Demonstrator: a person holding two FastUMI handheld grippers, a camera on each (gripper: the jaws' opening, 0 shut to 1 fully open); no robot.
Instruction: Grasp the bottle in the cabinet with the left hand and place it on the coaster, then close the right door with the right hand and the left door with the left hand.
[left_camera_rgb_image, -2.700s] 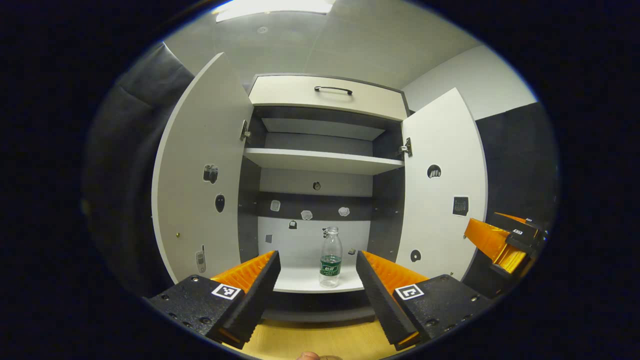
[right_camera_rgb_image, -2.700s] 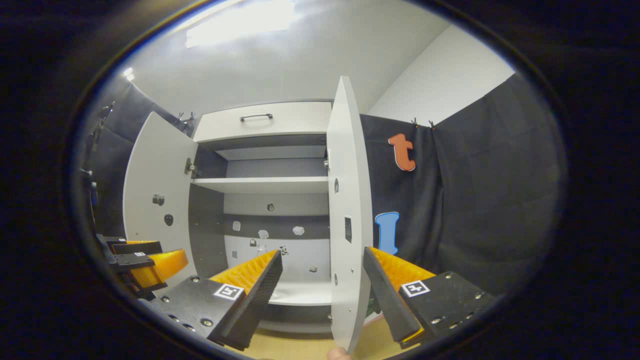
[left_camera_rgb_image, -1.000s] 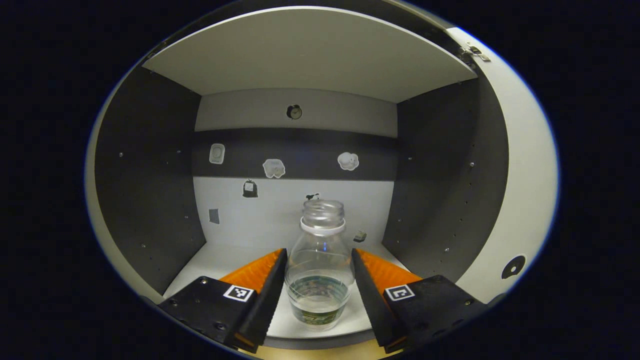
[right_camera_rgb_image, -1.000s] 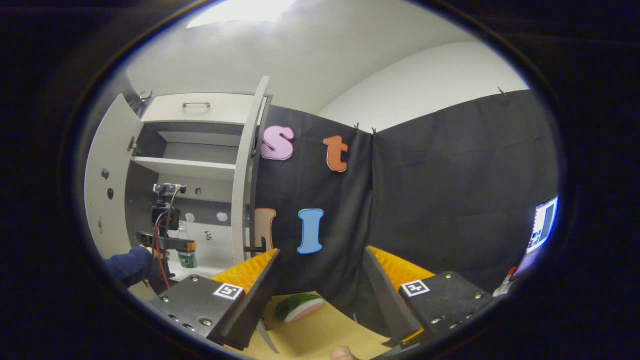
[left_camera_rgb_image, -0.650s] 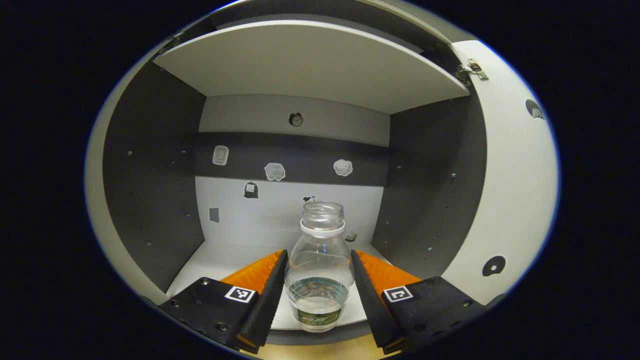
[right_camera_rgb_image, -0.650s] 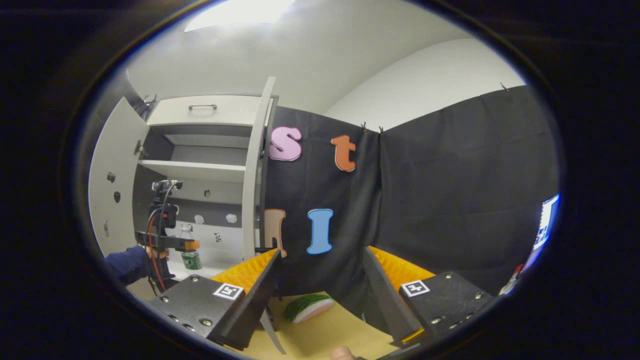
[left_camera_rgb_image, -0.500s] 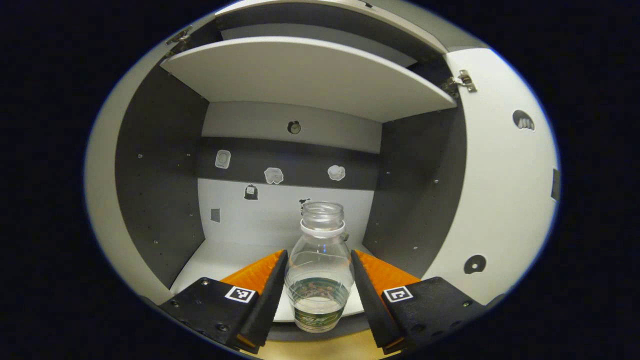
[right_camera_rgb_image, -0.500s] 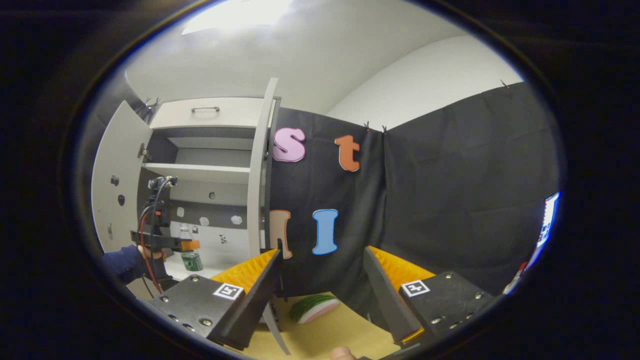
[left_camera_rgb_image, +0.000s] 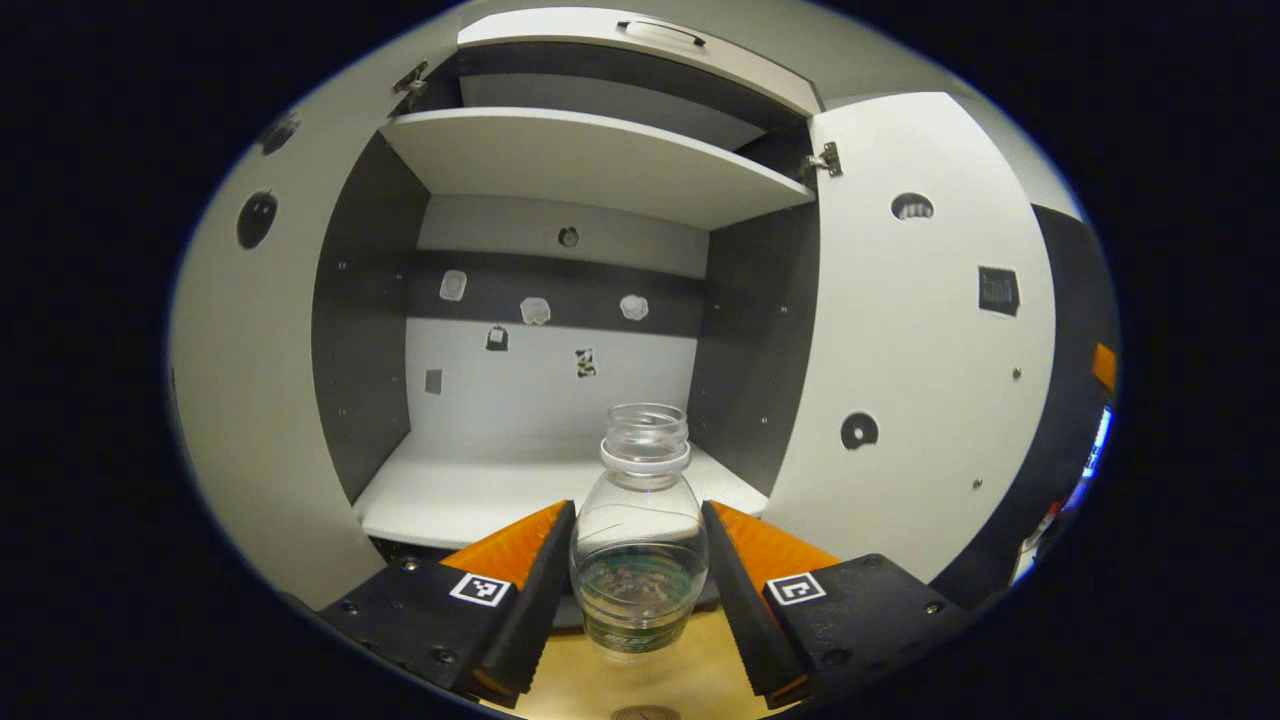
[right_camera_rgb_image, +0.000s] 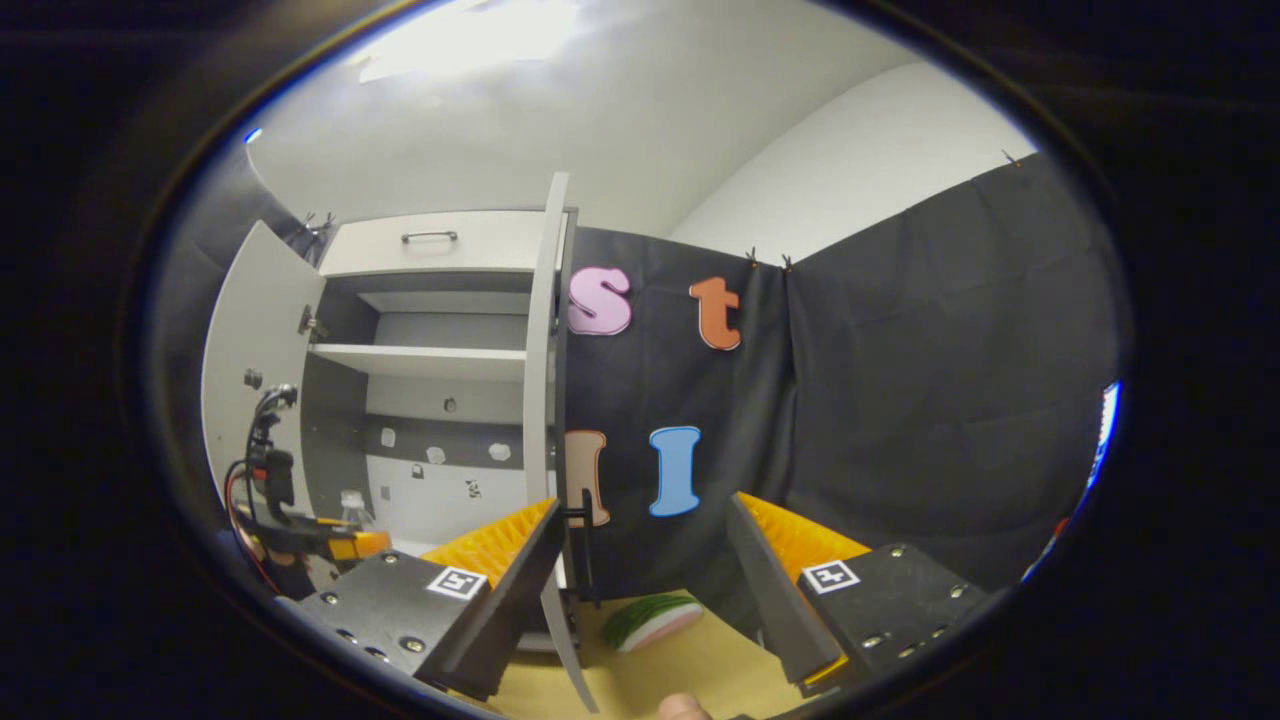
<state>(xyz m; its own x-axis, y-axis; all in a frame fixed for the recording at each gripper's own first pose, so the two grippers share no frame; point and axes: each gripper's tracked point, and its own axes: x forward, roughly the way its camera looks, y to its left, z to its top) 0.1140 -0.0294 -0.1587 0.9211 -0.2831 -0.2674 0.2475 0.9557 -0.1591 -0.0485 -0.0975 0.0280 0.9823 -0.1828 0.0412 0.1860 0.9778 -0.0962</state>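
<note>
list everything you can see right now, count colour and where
bottle: 1, clear with a green label and no cap, held between the left gripper's fingers, in front of the cabinet's lower shelf
cabinet: 1, white shelves with dark grey inner walls, both doors open
left door: 1, white, swung open
right door: 1, white, swung open, seen edge-on in the right gripper view
drawer handle: 1, dark, top front of the cabinet
watermelon-slice object: 1, green and pink, on the wooden table by the right door
table: 1, light wood
left gripper: 1, closed on the bottle
right gripper: 1, open, holding nothing
</note>
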